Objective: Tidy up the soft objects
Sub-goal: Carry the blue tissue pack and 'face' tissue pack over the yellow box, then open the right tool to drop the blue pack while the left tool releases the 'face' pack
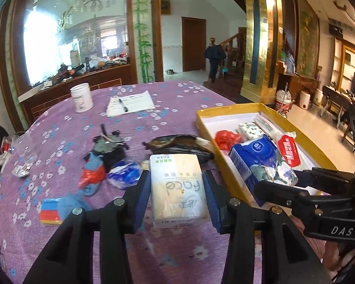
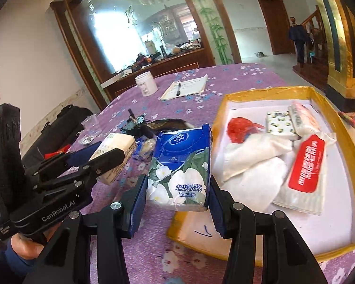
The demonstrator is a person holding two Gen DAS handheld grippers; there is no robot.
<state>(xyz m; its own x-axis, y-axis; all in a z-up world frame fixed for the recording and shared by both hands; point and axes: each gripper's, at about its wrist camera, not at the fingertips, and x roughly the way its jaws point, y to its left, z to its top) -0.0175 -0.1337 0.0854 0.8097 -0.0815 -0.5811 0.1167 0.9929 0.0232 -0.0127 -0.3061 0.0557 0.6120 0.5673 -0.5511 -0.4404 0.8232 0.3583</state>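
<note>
My left gripper (image 1: 176, 189) is shut on a pale yellow pack of face tissue (image 1: 177, 189), held above the purple flowered tablecloth (image 1: 59, 146). My right gripper (image 2: 177, 189) is shut on a blue tissue pack with white flowers (image 2: 181, 168), which hangs over the near left edge of the yellow-rimmed box (image 2: 260, 92). In the box lie a red bag (image 2: 239, 129), a patterned tissue pack (image 2: 280, 124), white cloths (image 2: 248, 165) and a wipes pack with a red label (image 2: 305, 165). In the right wrist view the left gripper (image 2: 106, 161) shows with its yellow pack (image 2: 116, 146).
Loose on the cloth lie a blue and red bundle (image 1: 92, 177), a blue-white packet (image 1: 124, 174), a striped sponge (image 1: 50, 210), dark items (image 1: 111, 146) and a black pouch (image 1: 179, 145). A white jar (image 1: 81, 97) and a notepad with pen (image 1: 130, 103) stand farther back. A person (image 1: 214, 58) stands in the far doorway.
</note>
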